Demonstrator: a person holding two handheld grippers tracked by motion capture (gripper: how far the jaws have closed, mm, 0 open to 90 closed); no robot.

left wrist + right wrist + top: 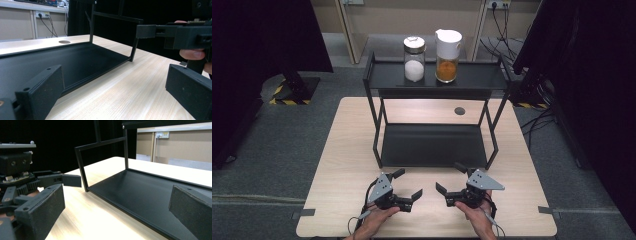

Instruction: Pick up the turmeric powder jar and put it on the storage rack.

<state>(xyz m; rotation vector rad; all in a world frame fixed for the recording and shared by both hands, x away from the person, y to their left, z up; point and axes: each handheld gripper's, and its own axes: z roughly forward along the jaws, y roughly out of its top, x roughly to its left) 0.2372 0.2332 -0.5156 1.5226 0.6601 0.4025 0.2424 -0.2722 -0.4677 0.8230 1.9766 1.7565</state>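
Shelf rack [434, 145] sits just beyond both unclenched, empty grippers (left [409, 184], right [451, 179])

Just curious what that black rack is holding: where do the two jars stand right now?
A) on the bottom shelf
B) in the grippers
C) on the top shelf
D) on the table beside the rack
C: the white-powder jar and the orange-powder jar stand side by side on the rack's top shelf; the bottom shelf lies bare.

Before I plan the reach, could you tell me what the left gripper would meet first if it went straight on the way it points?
Probably the right gripper: the left gripper points across the table at it, with open jaws facing. Depth is unclear.
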